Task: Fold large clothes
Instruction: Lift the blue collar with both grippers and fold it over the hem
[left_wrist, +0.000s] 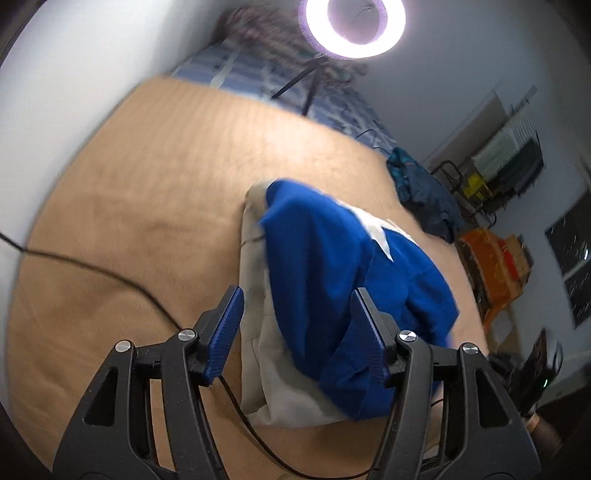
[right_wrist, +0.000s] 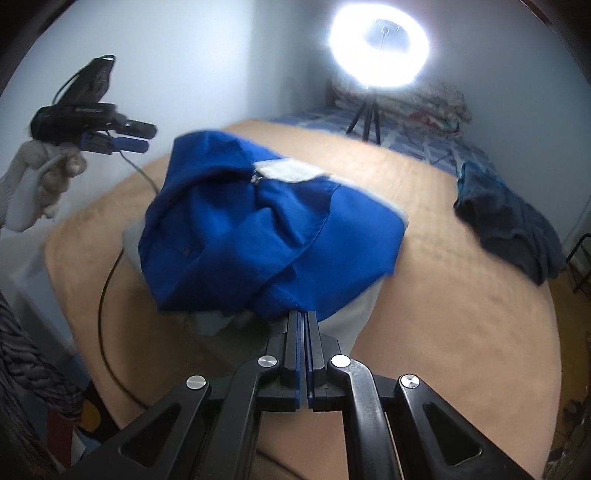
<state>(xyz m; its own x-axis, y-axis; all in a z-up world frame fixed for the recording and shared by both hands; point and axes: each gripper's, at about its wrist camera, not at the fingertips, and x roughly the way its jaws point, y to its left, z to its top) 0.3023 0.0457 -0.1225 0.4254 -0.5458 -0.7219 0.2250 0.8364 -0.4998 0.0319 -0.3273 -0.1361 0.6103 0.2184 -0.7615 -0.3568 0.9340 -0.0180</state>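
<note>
A crumpled bright blue garment (left_wrist: 332, 266) with a white patch lies on a pale beige-grey garment (left_wrist: 266, 369) on the tan bed cover (left_wrist: 147, 184). My left gripper (left_wrist: 298, 292) is open and hovers over the pile, with nothing between its blue pads. From the right wrist view it hangs in the air at the upper left (right_wrist: 147, 138), held by a gloved hand (right_wrist: 48, 177), clear of the blue garment (right_wrist: 258, 229). My right gripper (right_wrist: 303, 313) is shut on the near edge of the blue garment, just above the pale cloth (right_wrist: 351, 314).
A dark blue garment (right_wrist: 509, 229) lies bunched near the bed's right edge. A lit ring light (right_wrist: 380, 48) on a tripod stands at the far end. A black cable (left_wrist: 92, 269) trails across the cover. An orange crate (left_wrist: 487, 266) sits beside the bed.
</note>
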